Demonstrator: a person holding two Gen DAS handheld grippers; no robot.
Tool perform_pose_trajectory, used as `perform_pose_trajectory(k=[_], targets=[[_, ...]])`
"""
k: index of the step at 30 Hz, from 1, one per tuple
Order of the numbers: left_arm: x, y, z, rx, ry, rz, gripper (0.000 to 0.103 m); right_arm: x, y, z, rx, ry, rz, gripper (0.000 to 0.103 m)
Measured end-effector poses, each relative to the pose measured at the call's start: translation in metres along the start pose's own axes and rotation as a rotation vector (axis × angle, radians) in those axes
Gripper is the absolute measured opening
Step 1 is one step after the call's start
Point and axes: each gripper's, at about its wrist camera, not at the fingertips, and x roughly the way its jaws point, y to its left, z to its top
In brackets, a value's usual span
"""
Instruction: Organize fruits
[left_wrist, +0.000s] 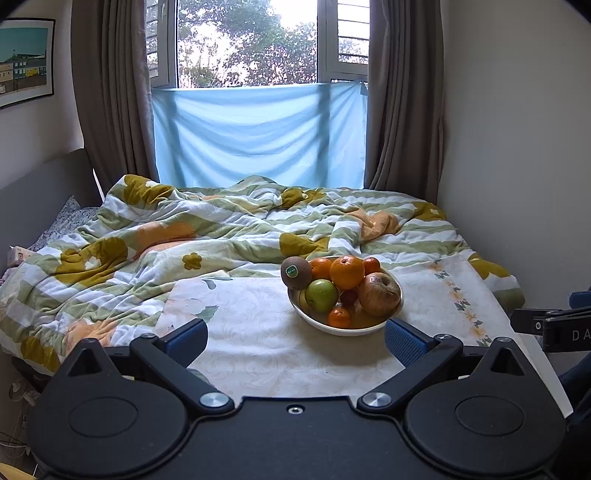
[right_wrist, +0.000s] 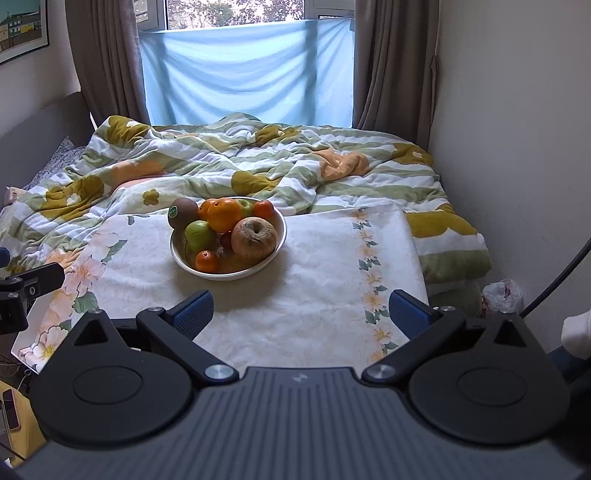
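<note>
Left gripper (left_wrist: 295, 338) jaws wide apart, holding nothing, hovering over the near edge of the desk (left_wrist: 258, 350). Right gripper (right_wrist: 300, 314) same, jaws spread, nothing between them. White bowl (right_wrist: 271, 254) sits ahead on the floral-cloth desk, toward its far edge, apart from both grippers. Bowl is piled: kiwi (right_wrist: 183, 213) with sticker at left rim, big orange (right_wrist: 224, 214) on top, green apple (right_wrist: 199, 235), brownish apple (right_wrist: 254, 238), small mandarin (right_wrist: 207, 261) at front. Rumpled quilt (right_wrist: 258, 158) on bed beyond.

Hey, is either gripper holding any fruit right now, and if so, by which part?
Nothing is held. The left gripper and right gripper are both open and empty, short of the bowl; all the fruit sits in it.
</note>
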Motion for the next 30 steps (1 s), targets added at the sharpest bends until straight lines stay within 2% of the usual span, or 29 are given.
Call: perform_pose_trajectory(k=[30], targets=[[0.0035,0.0094,-0.0037,0.018,0.001,-0.015,0.103,-0.0002,0.0032,-0.0001,0.000,0.001,0.000,0.103]])
